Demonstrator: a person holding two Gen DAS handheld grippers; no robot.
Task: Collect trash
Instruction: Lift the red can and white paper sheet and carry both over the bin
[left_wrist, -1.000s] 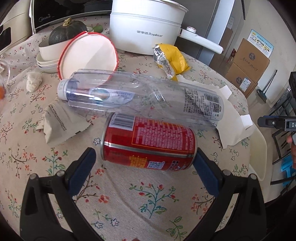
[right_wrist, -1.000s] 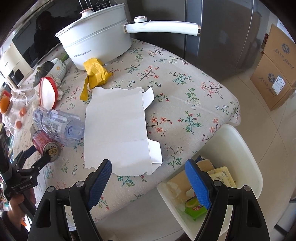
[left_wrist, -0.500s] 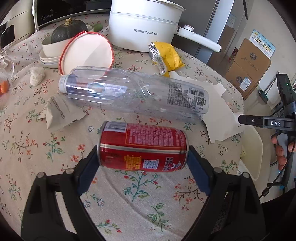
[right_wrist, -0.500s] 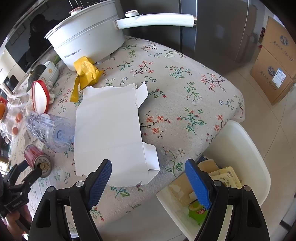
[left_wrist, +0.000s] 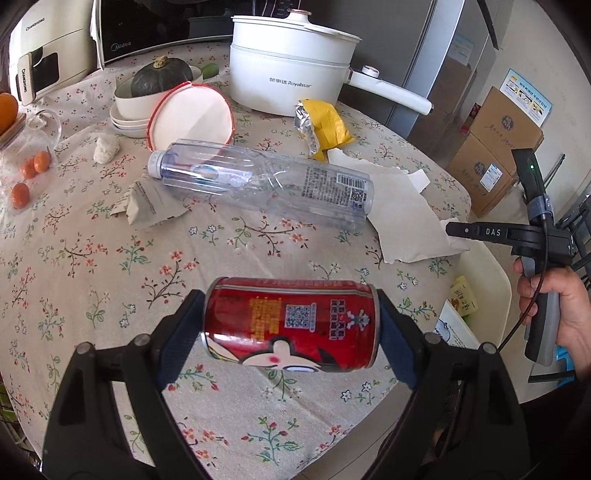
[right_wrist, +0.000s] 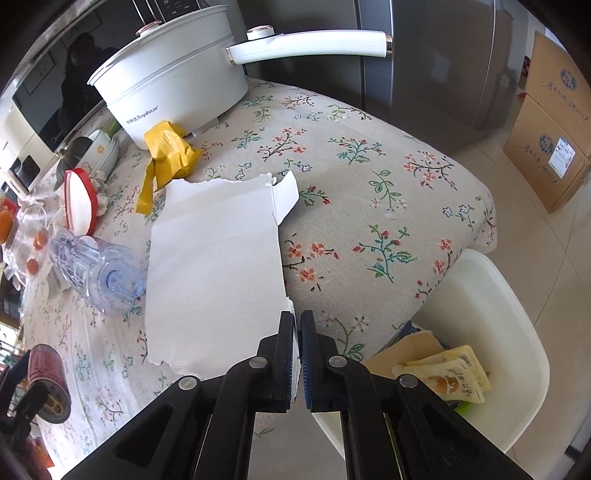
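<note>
My left gripper (left_wrist: 290, 325) is shut on a red drink can (left_wrist: 291, 323), held sideways above the flowered tablecloth; the can also shows in the right wrist view (right_wrist: 48, 382). My right gripper (right_wrist: 297, 325) is shut on the near flap of a flattened white cardboard box (right_wrist: 214, 266), which lies on the table by its edge and also shows in the left wrist view (left_wrist: 402, 218). A clear plastic bottle (left_wrist: 266, 184) lies on its side beside the cardboard. A crumpled yellow wrapper (left_wrist: 323, 123) and a torn brown paper scrap (left_wrist: 147, 205) lie on the table.
A white trash bin (right_wrist: 491, 332) with packets inside stands on the floor below the table edge. A white electric pot (left_wrist: 291, 85), stacked bowls with a squash (left_wrist: 159, 79), a red-rimmed lid (left_wrist: 190, 114) and small oranges (left_wrist: 35, 164) sit at the back. Cardboard boxes (right_wrist: 550, 125) stand on the floor.
My left gripper closed on the red can and lifted it off the table toward me. My right gripper closed on the white cardboard's near flap.
</note>
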